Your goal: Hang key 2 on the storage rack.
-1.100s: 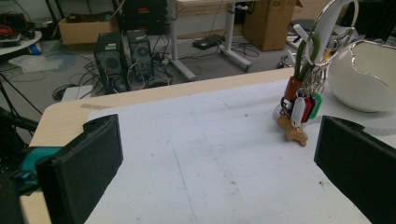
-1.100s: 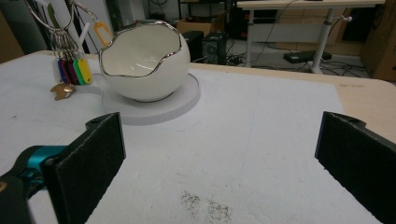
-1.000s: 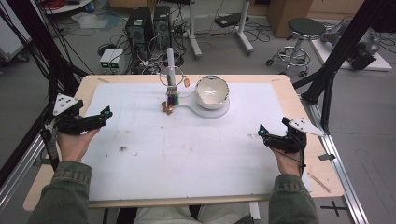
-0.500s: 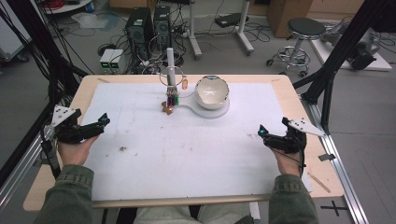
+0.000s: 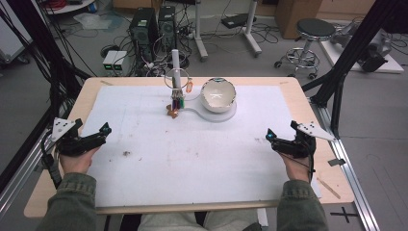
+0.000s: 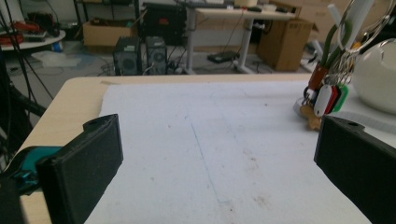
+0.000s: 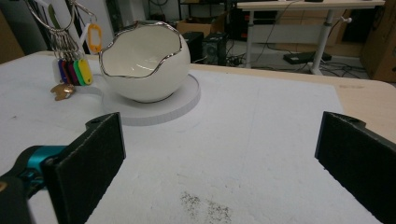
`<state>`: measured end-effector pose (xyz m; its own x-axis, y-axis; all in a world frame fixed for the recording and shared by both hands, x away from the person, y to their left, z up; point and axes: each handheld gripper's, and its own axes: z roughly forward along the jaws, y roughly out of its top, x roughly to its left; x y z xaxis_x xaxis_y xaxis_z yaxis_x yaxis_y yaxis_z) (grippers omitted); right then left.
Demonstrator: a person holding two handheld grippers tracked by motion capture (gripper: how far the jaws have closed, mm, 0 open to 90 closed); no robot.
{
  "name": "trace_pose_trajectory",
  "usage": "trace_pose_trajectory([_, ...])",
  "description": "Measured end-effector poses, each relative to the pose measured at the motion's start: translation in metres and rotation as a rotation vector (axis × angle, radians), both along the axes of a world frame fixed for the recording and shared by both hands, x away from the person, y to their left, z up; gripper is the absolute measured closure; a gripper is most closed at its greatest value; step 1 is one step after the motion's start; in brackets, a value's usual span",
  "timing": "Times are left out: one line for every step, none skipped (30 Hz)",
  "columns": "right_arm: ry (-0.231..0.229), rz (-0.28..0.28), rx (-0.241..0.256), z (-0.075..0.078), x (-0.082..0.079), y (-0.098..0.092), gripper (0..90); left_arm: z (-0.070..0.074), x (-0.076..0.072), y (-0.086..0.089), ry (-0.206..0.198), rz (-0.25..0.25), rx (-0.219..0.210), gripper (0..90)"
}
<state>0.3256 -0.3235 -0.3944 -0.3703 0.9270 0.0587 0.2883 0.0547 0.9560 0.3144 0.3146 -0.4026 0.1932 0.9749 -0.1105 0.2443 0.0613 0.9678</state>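
Note:
A white eggshell-shaped bowl [image 5: 219, 95] with a silver rim sits on a round white base [image 5: 226, 115] at the far middle of the white mat [image 5: 192, 159]. Left of it, a thin stand [image 5: 176, 62] carries a ring of coloured key tags [image 5: 178, 102], with a small brown charm [image 5: 172, 112] on the mat below. My left gripper [image 5: 102, 131] rests at the mat's left edge, open and holding nothing. My right gripper [image 5: 270, 136] lies near the right edge, also open. The left gripper view [image 6: 223, 140] shows the tags [image 6: 327, 95] far right. The right gripper view [image 7: 219, 140] faces the bowl [image 7: 144, 60].
The mat covers most of a wooden table [image 5: 308, 96]. A small dark smudge [image 5: 126, 153] marks the mat near my left hand, and another smudge [image 7: 205, 205] lies before my right gripper. Black frame posts [image 5: 337, 82] flank the table; computers [image 5: 154, 26] and a stool [image 5: 315, 29] stand beyond.
My left gripper has drawn back a little toward the person and lowered to the mat's left edge. The right gripper, bowl and keys have stayed put.

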Motion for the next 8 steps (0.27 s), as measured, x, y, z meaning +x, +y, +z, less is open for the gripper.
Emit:
trace_pose_trajectory([0.0,0.0,0.0,-0.0002,0.0001,0.0003,0.8,-0.0015,-0.0004,0.0003,0.006,0.002,0.0,1.7])
trace_pose_trajectory([0.003,-0.001,0.0,-0.0003,0.0001,0.0006,0.8,-0.0029,-0.0009,0.0008,0.013,-0.002,-0.002,1.7])
trace_pose_trajectory([0.004,-0.001,0.0,-0.0004,0.0002,0.0008,0.8,-0.0038,-0.0012,0.001,0.015,-0.004,-0.005,1.7])
trace_pose_trajectory([0.005,0.001,-0.003,-0.0005,0.0002,0.0008,0.8,-0.0049,-0.0015,0.0013,0.022,-0.003,-0.001,1.7])
trace_pose_trajectory([0.005,0.002,-0.005,-0.0007,0.0005,0.0009,0.8,-0.0054,-0.0015,0.0015,0.026,-0.002,-0.001,1.7])
trace_pose_trajectory([0.002,0.003,-0.008,-0.0009,0.001,0.0007,0.8,-0.0058,-0.0017,0.0016,0.027,-0.002,-0.002,1.7])
trace_pose_trajectory([0.0,0.002,-0.009,-0.0011,0.0013,0.0008,0.8,-0.006,-0.0019,0.0019,0.027,-0.003,0.001,1.7])
trace_pose_trajectory([0.001,0.002,-0.008,-0.0012,0.0013,0.0008,0.8,-0.006,-0.0019,0.0019,0.026,-0.004,-0.002,1.7])
